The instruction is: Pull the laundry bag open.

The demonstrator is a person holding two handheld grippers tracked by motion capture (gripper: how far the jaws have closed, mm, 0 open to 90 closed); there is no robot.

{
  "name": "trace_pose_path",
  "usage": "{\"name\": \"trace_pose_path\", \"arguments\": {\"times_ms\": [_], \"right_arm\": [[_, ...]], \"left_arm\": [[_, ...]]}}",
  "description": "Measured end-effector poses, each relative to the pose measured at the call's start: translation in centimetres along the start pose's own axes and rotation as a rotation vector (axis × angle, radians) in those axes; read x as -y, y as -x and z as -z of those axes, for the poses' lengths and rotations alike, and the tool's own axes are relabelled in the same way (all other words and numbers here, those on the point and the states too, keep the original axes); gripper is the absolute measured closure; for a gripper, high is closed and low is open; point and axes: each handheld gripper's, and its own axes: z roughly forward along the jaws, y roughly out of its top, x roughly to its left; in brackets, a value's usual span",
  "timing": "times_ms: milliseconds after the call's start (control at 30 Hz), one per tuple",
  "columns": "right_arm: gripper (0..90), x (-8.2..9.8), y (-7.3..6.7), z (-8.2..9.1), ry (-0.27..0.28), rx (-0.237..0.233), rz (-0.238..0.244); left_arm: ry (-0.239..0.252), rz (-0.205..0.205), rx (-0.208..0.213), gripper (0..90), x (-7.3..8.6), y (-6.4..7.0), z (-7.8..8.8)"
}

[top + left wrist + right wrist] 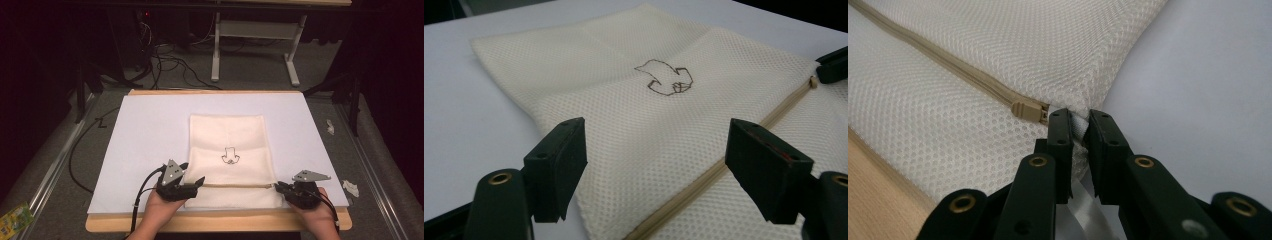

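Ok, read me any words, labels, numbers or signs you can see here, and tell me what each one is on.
No readable words or numbers.
Mesh zipper bag: a small dark outline emblem, a drawing, no letters.
Green packet on the floor at lower left: print too small and blurred to read.

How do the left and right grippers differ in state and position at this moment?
The left gripper is wide open, its jaws astride the mesh bag near the zipper, gripping nothing; the right gripper is shut on the bag's edge beside the zipper pull. Left sits at the bag's left side, right at its right. Both are hand-held, at zipper level.
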Motion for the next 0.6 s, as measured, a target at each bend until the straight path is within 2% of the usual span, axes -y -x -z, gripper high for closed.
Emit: {"name": "trace_pose_path", "arguments": {"times_ms": [67,200,300,433,500,600], "right_arm": [[82.7,-0.1,0.1,0.1,0.011,0.002,0.007],[84.1,-0.3,0.2,0.2,0.018,-0.006,0.01],[84.6,-0.4,0.2,0.4,0.029,-0.02,0.015],[84.7,-0.5,0.2,0.5,0.046,-0.023,0.031],[84.9,-0.6,0.0,0.6,0.05,-0.021,0.032],[85.1,-0.8,-0.1,0.7,0.058,-0.008,0.033]], "left_arm": [[-0.022,0.014,0.018,25.3,0.0,0.1,-0.3],[-0.053,0.015,0.032,26.0,-0.1,0.5,-0.9],[-0.063,0.019,0.073,27.0,-0.5,1.5,-1.7],[-0.079,0.027,0.154,32.7,-1.0,3.0,-2.5],[-0.089,0.013,0.179,34.6,-1.1,3.9,-3.1],[-0.099,-0.01,0.192,34.1,-1.3,5.1,-4.1]]}}
